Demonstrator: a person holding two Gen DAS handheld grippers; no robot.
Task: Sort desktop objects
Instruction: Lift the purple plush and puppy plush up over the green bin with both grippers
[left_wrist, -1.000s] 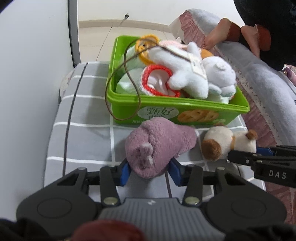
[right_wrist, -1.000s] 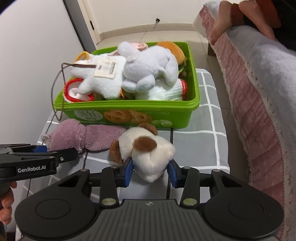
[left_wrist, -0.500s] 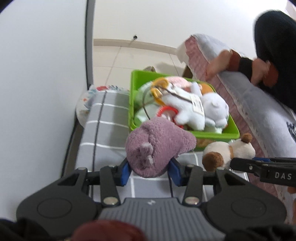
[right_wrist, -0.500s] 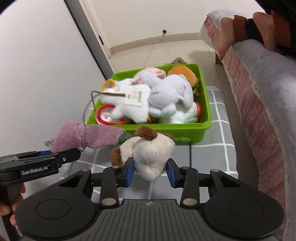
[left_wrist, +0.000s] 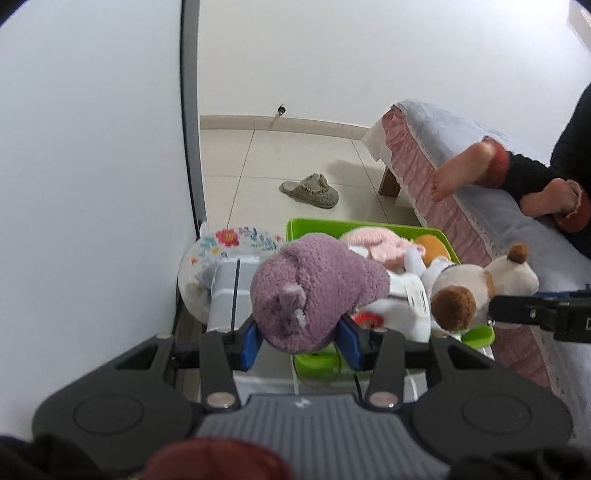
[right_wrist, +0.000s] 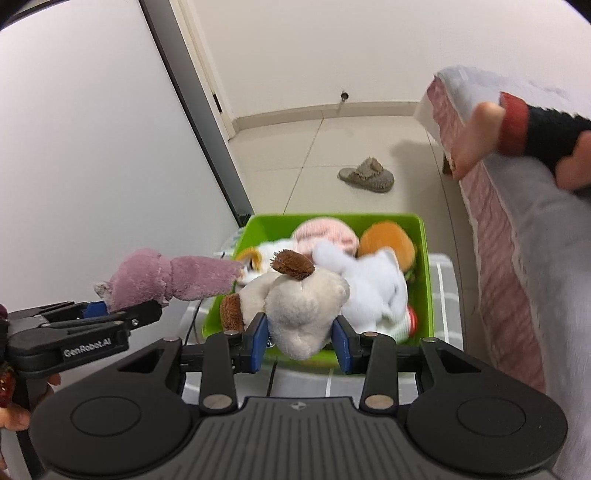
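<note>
My left gripper (left_wrist: 300, 343) is shut on a purple plush toy (left_wrist: 314, 291), held in the air over the near left part of a green bin (left_wrist: 476, 334). My right gripper (right_wrist: 300, 345) is shut on a cream plush dog with brown ears (right_wrist: 303, 306), also lifted above the green bin (right_wrist: 424, 280). The bin is full of several soft toys, among them a white plush (right_wrist: 373, 291), a pink one (right_wrist: 325, 236) and an orange one (right_wrist: 388, 243). In the right wrist view the purple toy (right_wrist: 173, 277) and the left gripper (right_wrist: 99, 314) show at the left.
The bin stands on a grey checked surface (right_wrist: 447, 321). A white wall (left_wrist: 92, 147) runs along the left. A bed with a pink frill (left_wrist: 436, 192) and a person's bare feet (left_wrist: 461, 170) lies to the right. A slipper (left_wrist: 310, 190) lies on the tiled floor beyond.
Both grippers have risen with their toys off the grey surface, and now hang above the bin; the floor and slipper beyond have come into view.
</note>
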